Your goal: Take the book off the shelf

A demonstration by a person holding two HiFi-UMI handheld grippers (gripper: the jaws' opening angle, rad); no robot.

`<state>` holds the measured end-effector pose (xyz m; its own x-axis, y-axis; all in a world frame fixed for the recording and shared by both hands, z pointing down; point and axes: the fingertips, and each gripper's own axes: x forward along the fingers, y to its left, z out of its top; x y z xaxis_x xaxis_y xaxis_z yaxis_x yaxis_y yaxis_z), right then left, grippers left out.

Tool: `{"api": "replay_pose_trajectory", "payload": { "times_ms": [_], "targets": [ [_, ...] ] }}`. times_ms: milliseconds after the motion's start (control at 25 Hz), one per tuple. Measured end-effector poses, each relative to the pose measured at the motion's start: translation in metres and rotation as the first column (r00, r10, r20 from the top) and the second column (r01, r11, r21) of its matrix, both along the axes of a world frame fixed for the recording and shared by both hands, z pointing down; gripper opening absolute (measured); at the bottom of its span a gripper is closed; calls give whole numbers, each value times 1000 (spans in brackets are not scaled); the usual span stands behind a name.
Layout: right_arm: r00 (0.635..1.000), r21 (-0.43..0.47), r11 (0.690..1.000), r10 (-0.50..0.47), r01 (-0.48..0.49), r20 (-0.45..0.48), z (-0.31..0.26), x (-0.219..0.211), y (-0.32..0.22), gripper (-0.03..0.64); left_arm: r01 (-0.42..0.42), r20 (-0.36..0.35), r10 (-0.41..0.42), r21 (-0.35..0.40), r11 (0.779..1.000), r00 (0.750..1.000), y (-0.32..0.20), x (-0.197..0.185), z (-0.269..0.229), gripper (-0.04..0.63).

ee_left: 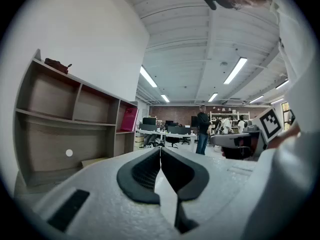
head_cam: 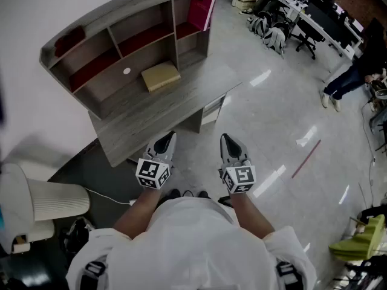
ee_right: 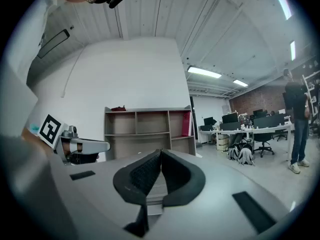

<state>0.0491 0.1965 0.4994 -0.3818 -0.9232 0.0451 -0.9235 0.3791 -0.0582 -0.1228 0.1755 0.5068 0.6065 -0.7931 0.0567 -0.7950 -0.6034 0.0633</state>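
Now the left hand-held gripper (head_cam: pixel 164 141) and right hand-held gripper (head_cam: pixel 230 141) are closed, empty; pushing in closed could knock the twelve o'clock book (head_cam: pixel 201 11) down.

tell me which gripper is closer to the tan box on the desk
Left. The left gripper is by the front edge of the desk, roughly in line with the tan box; the right gripper is off to the side over the floor.
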Motion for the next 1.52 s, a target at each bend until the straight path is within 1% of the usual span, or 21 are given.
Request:
{"api": "replay_pose_trajectory", "payload": {
  "times_ms": [280, 440, 520, 640, 920, 1040, 1200, 1360, 1520],
  "targets": [
    [1000, 5, 1000, -14, 14, 10, -3, 24, -9, 15, 1, -15, -2, -20, 1000, 1000, -6, 27, 2, 18],
    [998, 2, 999, -52, 52, 18, 0, 31, -19, 15, 2, -30, -2, -19, 1000, 1000, -14, 40, -1, 18],
    [997, 22, 997, -74, 74, 37, -2, 34, -20, 17, 6, -31, -6, -16, 1000, 1000, -18, 46, -2, 18],
    [993, 47, 994, -105, 103, 56, -7, 39, -21, 18, 22, -26, -23, -10, 1000, 999, -20, 52, -3, 18],
    [988, 52, 990, -132, 128, 78, -9, 47, -38, 18, 53, -19, -53, -1, 999, 998, -37, 58, -3, 18],
    [986, 53, 989, -139, 135, 92, -11, 48, -51, 18, 50, -21, -50, 3, 999, 999, -53, 62, -6, 18],
    [986, 44, 991, -130, 126, 105, -9, 56, -77, 17, 40, -44, -39, 8, 999, 998, -83, 69, -8, 18],
    [988, 47, 993, -115, 111, 101, -13, 59, -117, 18, 29, -52, -28, 22, 999, 998, -127, 70, -16, 18],
    [990, 42, 994, -101, 97, 99, -12, 60, -156, 17, 9, -73, -8, 17, 1000, 997, -168, 74, -15, 18]
  ]
}}
